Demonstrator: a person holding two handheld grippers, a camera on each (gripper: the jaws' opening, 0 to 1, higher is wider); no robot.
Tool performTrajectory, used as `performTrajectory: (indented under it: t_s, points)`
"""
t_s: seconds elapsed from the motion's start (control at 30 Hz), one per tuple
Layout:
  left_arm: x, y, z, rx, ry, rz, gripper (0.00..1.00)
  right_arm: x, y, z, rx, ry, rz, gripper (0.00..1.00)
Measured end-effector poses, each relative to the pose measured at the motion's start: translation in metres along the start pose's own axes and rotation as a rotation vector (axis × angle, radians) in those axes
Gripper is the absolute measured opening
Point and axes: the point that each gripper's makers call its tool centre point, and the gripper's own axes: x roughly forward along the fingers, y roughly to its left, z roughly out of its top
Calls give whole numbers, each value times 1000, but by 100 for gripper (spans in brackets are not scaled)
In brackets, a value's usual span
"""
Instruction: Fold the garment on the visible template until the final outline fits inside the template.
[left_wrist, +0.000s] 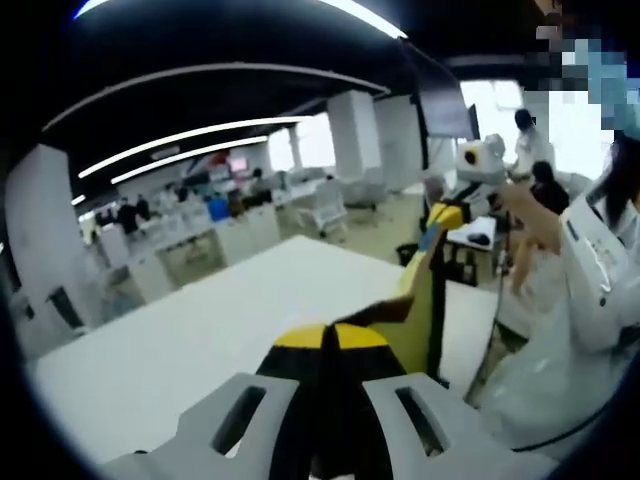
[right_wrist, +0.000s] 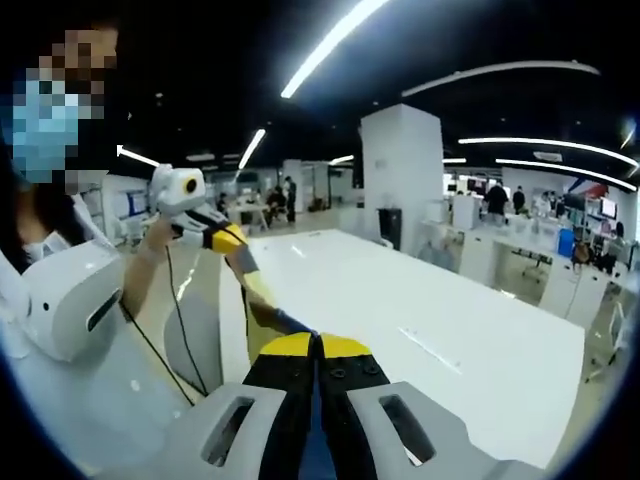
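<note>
In the left gripper view, my left gripper (left_wrist: 327, 338) has its yellow-tipped jaws pressed together on one end of a yellow and black garment (left_wrist: 415, 290). The cloth runs up in a taut strip to my right gripper (left_wrist: 443, 218), held high at the upper right. In the right gripper view, my right gripper (right_wrist: 317, 345) is shut on the garment (right_wrist: 262, 300), which stretches up and left to the left gripper (right_wrist: 222, 238). The garment hangs in the air above the white table (left_wrist: 200, 340), at its edge.
A person in a white coat (left_wrist: 590, 290) stands close beside the table (right_wrist: 470, 330) and holds both grippers. A black cable (right_wrist: 180, 340) hangs from the left gripper. A white pillar (right_wrist: 400, 170), desks and several people are far behind.
</note>
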Motion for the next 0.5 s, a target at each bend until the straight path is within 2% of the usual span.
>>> performTrajectory:
  t_s: [0.27,0.5]
  points:
    - [13,12,-9,21,33,27,0,6,-20,-14,23,6,-42,1]
    - [30,17,-15,29,53,21,0,14,-37,-31,34,35,-77,1]
